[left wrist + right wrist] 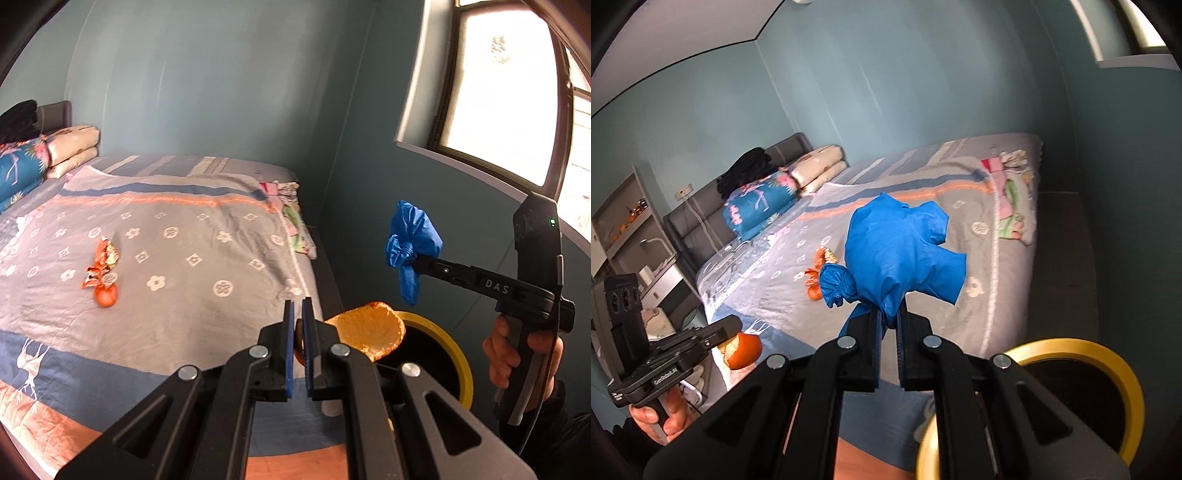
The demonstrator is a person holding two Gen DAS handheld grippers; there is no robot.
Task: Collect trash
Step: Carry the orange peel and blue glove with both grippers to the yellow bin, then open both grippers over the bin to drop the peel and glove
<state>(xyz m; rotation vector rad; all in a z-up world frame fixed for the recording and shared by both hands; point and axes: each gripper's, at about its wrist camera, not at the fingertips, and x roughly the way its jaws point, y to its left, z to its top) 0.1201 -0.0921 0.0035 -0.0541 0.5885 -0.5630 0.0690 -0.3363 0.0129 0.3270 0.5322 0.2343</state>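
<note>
The left gripper [298, 314] has its two blue-padded fingers pressed close on a piece of orange peel [369, 330], a curved, pithy shell with a rough pale-orange inside, jutting to the right of the tips at lower centre of the left wrist view. Just behind and below the peel sits a bin [456, 354] with a round yellow rim and a dark interior; what lies inside it cannot be made out. In the right wrist view the same peel [742, 350] shows at lower left, glossy orange skin outward, pinched at the end of the left gripper [729, 332].

The right gripper [888, 321] is clamped on the neck of a crumpled blue glove [901, 254], thin and shiny, bunched into a ball with a knotted tuft hanging to the left of the fingers. The bin's yellow rim [1123, 376] curves across the lower right of that view, below and right of the gripper. From the left wrist view the glove [412, 240] hangs at middle right, above the bin, held by the right gripper [415, 260].

More trash lies on the bed [177, 258], centre-left in the left wrist view: orange snack wrappers [103, 264] and another bit of peel [106, 295] touching their lower end. The bedspread is grey with white flower motifs and orange and blue bands, slightly wrinkled. Folded quilts [72, 149] are stacked at upper left by the headboard.
</note>
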